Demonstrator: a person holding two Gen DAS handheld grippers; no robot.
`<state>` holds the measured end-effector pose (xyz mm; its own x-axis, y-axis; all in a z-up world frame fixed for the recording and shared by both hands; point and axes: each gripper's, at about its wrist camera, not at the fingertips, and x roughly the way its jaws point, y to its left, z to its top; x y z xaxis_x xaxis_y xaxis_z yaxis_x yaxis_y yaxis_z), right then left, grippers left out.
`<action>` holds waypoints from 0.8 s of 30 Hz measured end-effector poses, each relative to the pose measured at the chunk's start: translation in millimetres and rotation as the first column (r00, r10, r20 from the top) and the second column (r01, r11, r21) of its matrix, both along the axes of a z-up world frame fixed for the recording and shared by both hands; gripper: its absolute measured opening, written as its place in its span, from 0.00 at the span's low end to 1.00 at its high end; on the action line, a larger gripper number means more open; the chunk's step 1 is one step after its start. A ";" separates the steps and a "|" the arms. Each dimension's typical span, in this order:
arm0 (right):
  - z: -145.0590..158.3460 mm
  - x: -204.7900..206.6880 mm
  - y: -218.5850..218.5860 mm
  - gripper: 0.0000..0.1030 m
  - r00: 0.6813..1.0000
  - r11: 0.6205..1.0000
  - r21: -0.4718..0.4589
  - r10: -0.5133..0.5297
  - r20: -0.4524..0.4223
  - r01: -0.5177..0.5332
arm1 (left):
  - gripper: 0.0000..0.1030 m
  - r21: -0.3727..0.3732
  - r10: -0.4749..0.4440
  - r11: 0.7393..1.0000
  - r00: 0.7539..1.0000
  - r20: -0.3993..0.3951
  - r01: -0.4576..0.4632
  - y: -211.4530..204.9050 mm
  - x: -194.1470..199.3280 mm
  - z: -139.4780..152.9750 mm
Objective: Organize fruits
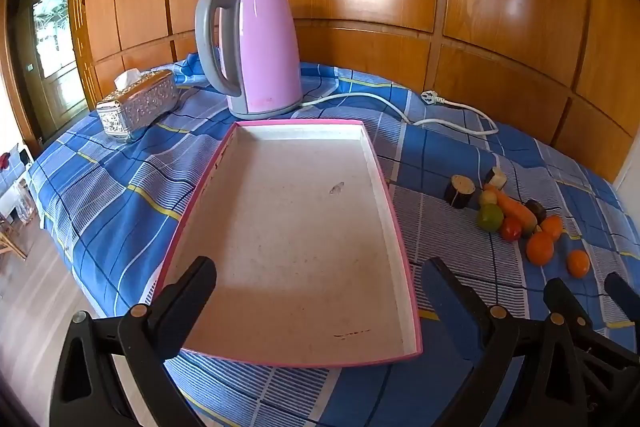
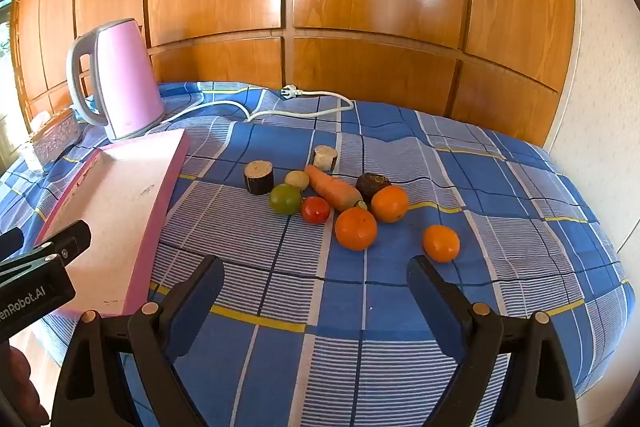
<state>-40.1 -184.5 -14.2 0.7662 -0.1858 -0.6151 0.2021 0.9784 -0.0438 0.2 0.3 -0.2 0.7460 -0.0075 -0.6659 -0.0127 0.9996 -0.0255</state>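
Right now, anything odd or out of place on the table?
Two things. A carrot and dark cut pieces lie mixed in with the oranges right of the tray. The kettle is unplugged: its plug lies loose on the tablecloth. The tray floor is stained and scuffed. Nothing spilled.

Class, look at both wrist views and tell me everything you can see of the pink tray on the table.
The pink tray is a shallow rectangular box with low pink outer walls and a whitish inside that looks like card. It holds nothing; its floor shows faint stains and a small dark scuff. It lies flat on the blue checked cloth, just in front of the pink kettle, with the pile of fruit off to its right, apart from it. Nothing grips it.
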 end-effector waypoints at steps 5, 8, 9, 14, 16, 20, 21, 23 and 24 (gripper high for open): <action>-1.1 0.0 0.2 0.92 1.000 1.000 -0.002 0.000 -0.001 0.000 | 1.00 0.004 0.000 1.000 1.000 0.002 0.000 -0.1 -0.1 0.0; -1.7 -0.1 -0.3 0.92 1.000 1.000 -0.003 -0.001 -0.001 0.001 | 1.00 0.002 -0.004 1.000 1.000 0.002 0.004 -0.3 -0.4 0.2; -1.8 -0.1 -0.5 0.92 1.000 1.000 -0.002 -0.001 -0.001 0.001 | 1.00 0.003 -0.004 1.000 1.000 0.003 0.004 -0.5 -0.6 0.3; -1.6 -0.2 0.1 0.92 1.000 1.000 -0.005 0.000 -0.001 0.000 | 1.00 -0.007 -0.014 1.000 1.000 0.007 0.014 -0.6 -2.3 -4.5; -1.2 -0.3 -0.4 0.92 1.000 1.000 -0.007 -0.001 -0.001 0.001 | 1.00 -0.014 -0.015 1.000 1.000 0.007 0.015 0.1 -4.2 -4.5; -0.5 -0.3 -0.5 0.92 1.000 1.000 -0.007 -0.002 -0.001 0.002 | 1.00 -0.019 -0.022 1.000 1.000 0.000 0.022 -2.4 -1.8 -2.5; -0.3 -0.3 -0.6 0.92 1.000 1.000 -0.006 -0.001 -0.001 0.001 | 1.00 -0.017 -0.022 1.000 1.000 -0.001 0.022 -2.3 -1.7 -2.5; 0.0 -0.1 -0.7 0.91 1.000 1.000 -0.005 -0.001 -0.001 0.001 | 1.00 -0.013 -0.024 1.000 1.000 -0.006 0.024 -3.8 -1.5 -3.3; 0.2 -0.1 -0.7 0.92 1.000 1.000 -0.005 -0.002 -0.002 0.002 | 1.00 -0.014 -0.026 1.000 1.000 -0.006 0.026 -4.0 -1.7 -3.1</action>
